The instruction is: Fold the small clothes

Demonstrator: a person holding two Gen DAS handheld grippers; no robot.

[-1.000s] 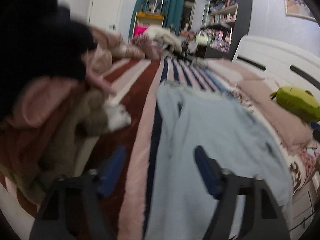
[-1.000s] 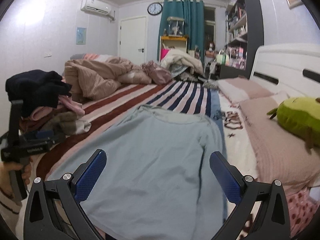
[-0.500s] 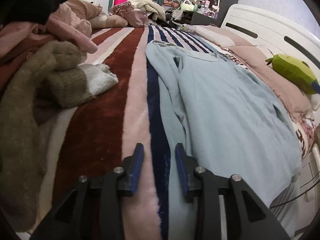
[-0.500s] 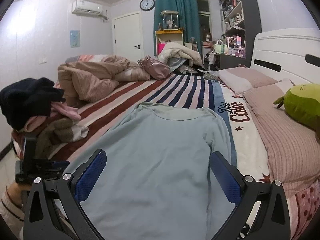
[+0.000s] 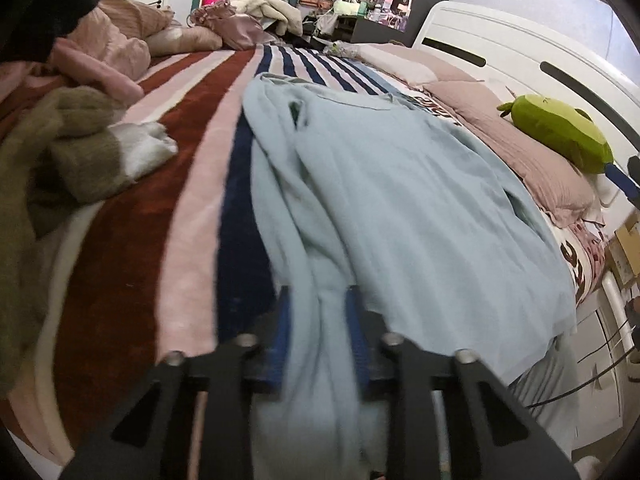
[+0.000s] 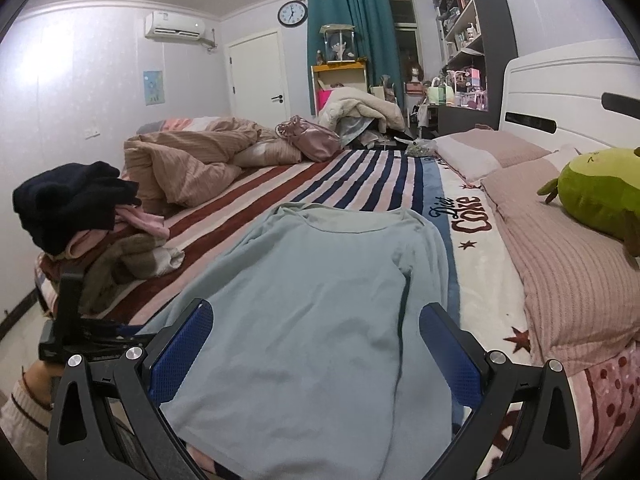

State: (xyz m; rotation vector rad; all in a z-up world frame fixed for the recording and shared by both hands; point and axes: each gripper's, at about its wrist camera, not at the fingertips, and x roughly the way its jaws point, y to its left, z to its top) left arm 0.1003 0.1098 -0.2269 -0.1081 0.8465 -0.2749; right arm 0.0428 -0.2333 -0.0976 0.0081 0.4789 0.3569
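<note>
Striped bed: 1 blue top, L tool clamping sleeve, R tool wide.

Both grippers: black angular frames, silver screws, blue textured finger pads. Left hand: bare skin, red wrist string, cream knit sleeve cuff.
</note>
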